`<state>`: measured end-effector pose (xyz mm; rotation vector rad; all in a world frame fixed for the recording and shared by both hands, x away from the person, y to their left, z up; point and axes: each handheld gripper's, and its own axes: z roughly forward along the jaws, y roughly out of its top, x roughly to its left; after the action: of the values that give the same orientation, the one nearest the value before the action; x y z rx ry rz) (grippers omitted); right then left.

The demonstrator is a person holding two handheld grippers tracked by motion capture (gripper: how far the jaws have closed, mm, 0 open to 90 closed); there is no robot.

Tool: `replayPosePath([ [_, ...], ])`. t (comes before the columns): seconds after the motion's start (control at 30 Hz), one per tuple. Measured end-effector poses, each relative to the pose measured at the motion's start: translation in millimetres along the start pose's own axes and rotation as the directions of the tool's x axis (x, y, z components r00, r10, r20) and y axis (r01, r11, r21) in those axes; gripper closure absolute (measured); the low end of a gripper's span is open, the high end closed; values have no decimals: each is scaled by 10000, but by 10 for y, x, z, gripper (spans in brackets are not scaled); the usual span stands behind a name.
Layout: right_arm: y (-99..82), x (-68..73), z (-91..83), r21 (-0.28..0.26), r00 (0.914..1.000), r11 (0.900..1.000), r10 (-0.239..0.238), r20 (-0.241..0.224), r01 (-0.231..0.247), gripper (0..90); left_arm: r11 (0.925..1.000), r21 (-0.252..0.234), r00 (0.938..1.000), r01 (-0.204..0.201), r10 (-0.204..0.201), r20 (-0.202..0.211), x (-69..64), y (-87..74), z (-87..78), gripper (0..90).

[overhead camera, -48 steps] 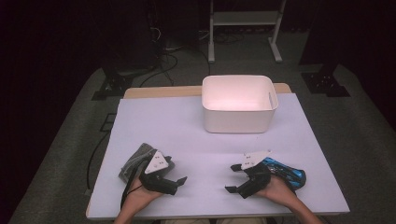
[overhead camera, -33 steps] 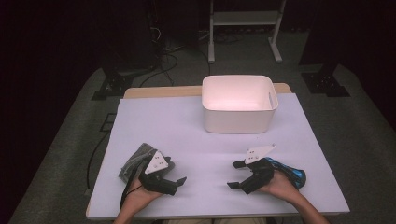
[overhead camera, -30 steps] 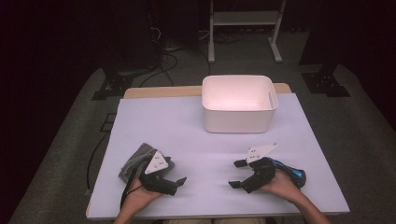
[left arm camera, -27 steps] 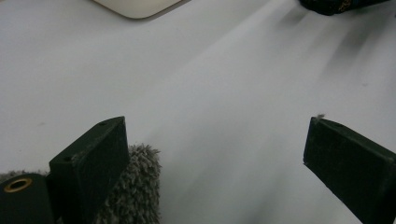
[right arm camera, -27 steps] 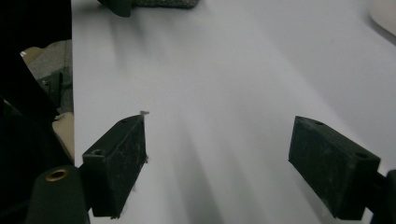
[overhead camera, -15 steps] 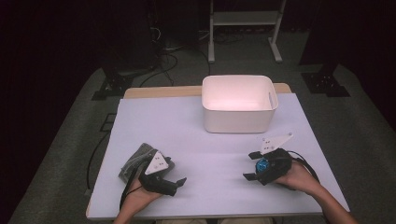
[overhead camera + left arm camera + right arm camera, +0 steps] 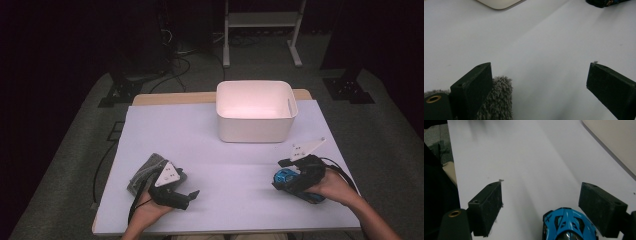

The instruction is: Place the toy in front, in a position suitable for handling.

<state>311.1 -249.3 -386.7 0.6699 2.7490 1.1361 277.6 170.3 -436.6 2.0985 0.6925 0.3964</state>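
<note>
At the near right of the counter (image 7: 225, 150), the right hand-held gripper (image 7: 290, 176) sits low over a blue toy car (image 7: 286, 178), jaws spread wide apart. From the right gripper view the car's blue nose (image 7: 568, 223) lies between the two black jaws, nearer the right-hand one, with a clear gap to the other; neither pad appears to touch it. The car rests on the white counter surface, well apart from the white bin (image 7: 255, 111) at the far middle.

Left hand-held gripper (image 7: 184, 196): parked at the near left, jaws likewise apart, clamping nothing. A grey fuzzy cloth (image 7: 145, 171) lies just beside it; in the left gripper view the cloth's pile (image 7: 496, 102) shows against the inner side of the left-hand jaw, possibly touching.

Judged step: approach and straddle of the car, grasp not yet made. Bin looks empty from the high view.

Next move, as judged: centre the car between the pads, or slide slightly so both meet its flanks evenly, then close. Body is rounded and glossy, so an off-centre squeeze may squirt it forward. After that, lift and carry toward the bin, presumably.
</note>
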Motion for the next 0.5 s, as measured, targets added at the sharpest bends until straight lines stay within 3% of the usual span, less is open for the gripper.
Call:
replayPosePath([
  [0.5, -300, -129, -224, 212, 9967, 9981, 569, 587, -582, 176, 10000, -2, 10000, -66, 66, -21, 2, 4, -11, 61],
])
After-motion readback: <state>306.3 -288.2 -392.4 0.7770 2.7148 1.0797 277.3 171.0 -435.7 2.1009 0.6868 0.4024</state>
